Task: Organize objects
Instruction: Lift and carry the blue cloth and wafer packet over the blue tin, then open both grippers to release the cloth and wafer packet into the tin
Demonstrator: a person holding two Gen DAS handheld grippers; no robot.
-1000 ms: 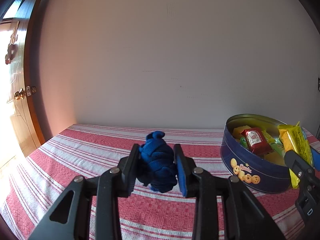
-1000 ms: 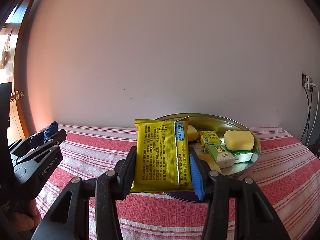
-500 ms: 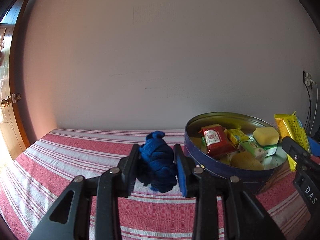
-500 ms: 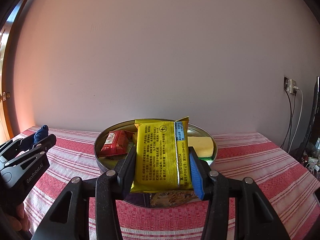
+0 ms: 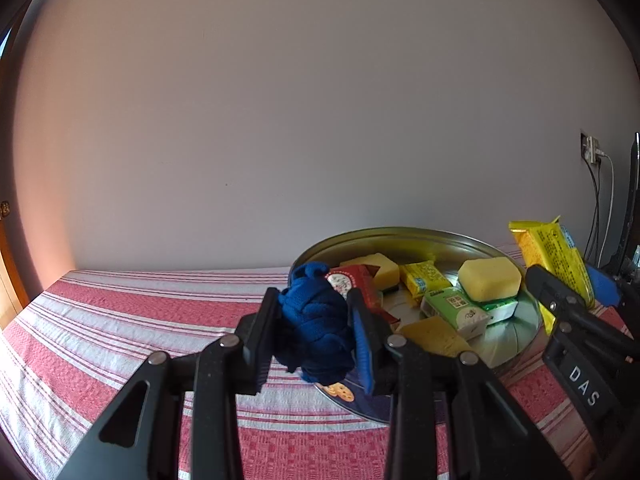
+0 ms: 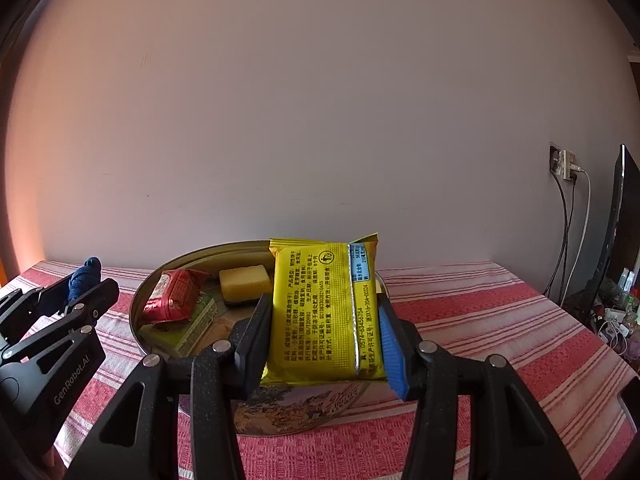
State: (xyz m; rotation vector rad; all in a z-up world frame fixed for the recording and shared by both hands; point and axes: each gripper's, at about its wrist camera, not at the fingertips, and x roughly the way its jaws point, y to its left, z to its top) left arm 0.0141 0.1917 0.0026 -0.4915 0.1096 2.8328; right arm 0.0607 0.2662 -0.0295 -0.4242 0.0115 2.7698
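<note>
we hold a soft, light blue cloth bundle pinched in the left gripper and a crinkly, slippery yellow snack packet clamped mid-body in the right gripper, both above the round tin.

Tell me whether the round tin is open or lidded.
Open. The round tin has no lid on; its packets and the yellow sponge lie exposed inside. No lid is in view.

Blue knotted cloth, yellow printed packet, red-and-white striped tablecloth, yellow sponge
</note>
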